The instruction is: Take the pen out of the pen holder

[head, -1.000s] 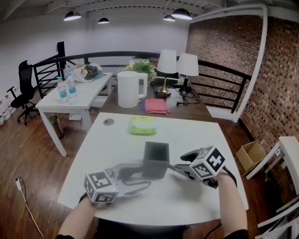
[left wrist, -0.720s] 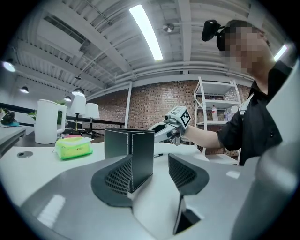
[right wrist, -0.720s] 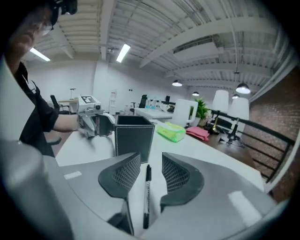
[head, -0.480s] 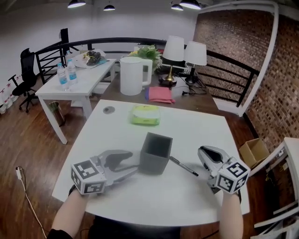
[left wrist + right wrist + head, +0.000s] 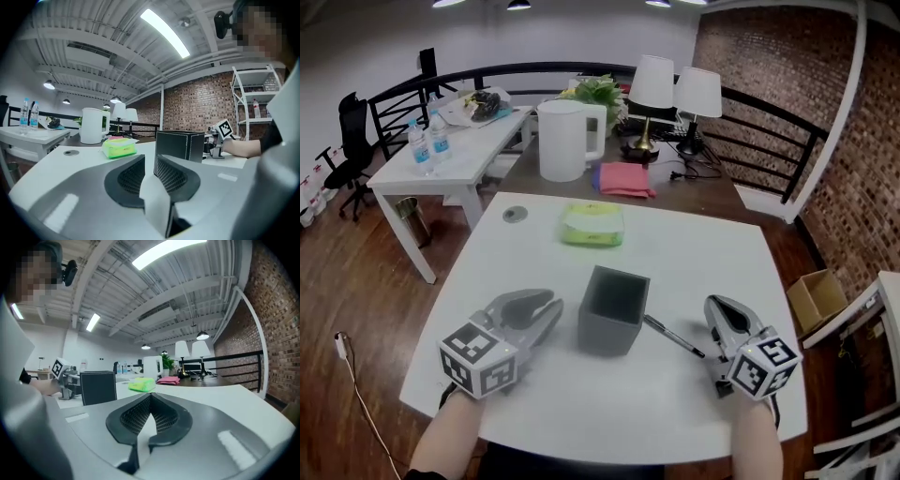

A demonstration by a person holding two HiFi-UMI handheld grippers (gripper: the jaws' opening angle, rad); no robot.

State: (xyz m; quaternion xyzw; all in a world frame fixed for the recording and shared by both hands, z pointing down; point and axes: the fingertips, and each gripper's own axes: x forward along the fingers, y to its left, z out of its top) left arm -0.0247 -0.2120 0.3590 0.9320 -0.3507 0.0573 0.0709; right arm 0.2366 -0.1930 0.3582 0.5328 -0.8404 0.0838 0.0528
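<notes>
The dark grey square pen holder point(image 5: 614, 309) stands upright in the middle of the white table point(image 5: 712, 253). A black pen point(image 5: 673, 337) lies flat on the table just right of it, touching neither gripper. My left gripper point(image 5: 551, 307) sits left of the holder, a short way off; its jaws are closing to a narrow gap with nothing between them point(image 5: 150, 160). My right gripper point(image 5: 713, 303) rests right of the pen, shut and empty point(image 5: 150, 397). The holder point(image 5: 180, 145) shows ahead in the left gripper view and at the left point(image 5: 98, 386) in the right gripper view.
A green pack point(image 5: 592, 226) lies beyond the holder, with a round grommet point(image 5: 515, 214) to its left. On the brown desk behind stand a white kettle point(image 5: 565, 141), a pink cloth point(image 5: 626, 179) and two lamps point(image 5: 654, 84). Bottles point(image 5: 427, 145) stand on a side table.
My right gripper drew back rightward from the holder and shut; the pen now lies on the table. My left gripper pulled left away from the holder and its jaws narrowed.
</notes>
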